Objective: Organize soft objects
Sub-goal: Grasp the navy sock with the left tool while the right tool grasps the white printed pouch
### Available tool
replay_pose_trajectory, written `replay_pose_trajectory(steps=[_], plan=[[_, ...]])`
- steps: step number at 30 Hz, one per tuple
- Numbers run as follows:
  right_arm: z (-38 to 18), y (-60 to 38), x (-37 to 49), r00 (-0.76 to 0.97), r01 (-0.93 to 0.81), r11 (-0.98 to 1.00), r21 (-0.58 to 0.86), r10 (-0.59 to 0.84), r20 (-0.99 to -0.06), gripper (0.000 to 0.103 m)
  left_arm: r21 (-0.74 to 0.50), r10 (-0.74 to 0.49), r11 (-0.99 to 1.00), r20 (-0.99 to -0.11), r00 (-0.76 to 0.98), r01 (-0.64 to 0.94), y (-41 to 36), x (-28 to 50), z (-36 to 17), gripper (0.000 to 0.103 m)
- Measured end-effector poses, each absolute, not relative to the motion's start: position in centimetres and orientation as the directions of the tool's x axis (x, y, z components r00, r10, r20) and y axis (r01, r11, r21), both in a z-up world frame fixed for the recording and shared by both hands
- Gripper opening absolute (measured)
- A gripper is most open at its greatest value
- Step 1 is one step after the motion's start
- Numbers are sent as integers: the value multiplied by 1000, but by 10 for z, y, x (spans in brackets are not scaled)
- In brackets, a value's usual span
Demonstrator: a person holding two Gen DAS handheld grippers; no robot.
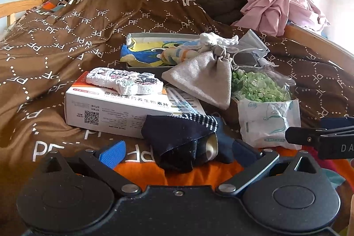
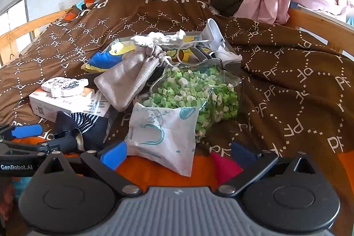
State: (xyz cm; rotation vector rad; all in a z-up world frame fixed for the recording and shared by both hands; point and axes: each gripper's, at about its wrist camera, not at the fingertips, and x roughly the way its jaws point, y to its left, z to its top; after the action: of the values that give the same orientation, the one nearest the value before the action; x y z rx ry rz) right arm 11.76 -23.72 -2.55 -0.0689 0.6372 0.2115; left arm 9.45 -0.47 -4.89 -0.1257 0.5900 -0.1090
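Left gripper [image 1: 178, 153] jaws stood spread around a dark sock [image 1: 183, 141]; right gripper [image 2: 178, 153] jaws spread before a tissue pack [image 2: 163, 136].

The brown quilt [image 2: 287, 81] on the right of the pile lay bare, so a gripper could pass there freely. On the left the quilt was also bare, up to the wooden bed rail [image 1: 20, 6]. The middle was crowded: the white medicine box [image 1: 115, 107], the grey drawstring pouch [image 1: 203, 79] leaning over it, and the clear bag of green paper stars [image 2: 199, 92] stood close together with almost no gap. The white tissue packet [image 2: 163, 136] lay just in front of the right gripper [image 2: 179, 154], and the dark navy cloth [image 1: 183, 143] sat between the spread fingers of the left gripper [image 1: 179, 152]. Behind them the open tray [image 1: 159, 37] blocked the way.
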Motion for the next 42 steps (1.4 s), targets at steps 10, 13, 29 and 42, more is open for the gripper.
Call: replay_pose_trajectory(steps=[10,13,29,42], plan=[[-39,-239,128,766,-183,982,39,167,-621,103,-143,-138,987,-555,821,70,-9,105,-55,102],[-40,-241,130,768,-174,983,56,171,-617,103,-151,-155,985,-552,819,85,-9,105,-57,102],[-55,-239,147,756,-175,961,217,272,-596,86,-257,-179,966,-542,821,41,6,109,-61,92],[-53,-223,142,748,-233,954,188,299,-593,68,-332,-279,937,-532,799,107,6,107,-68,65]])
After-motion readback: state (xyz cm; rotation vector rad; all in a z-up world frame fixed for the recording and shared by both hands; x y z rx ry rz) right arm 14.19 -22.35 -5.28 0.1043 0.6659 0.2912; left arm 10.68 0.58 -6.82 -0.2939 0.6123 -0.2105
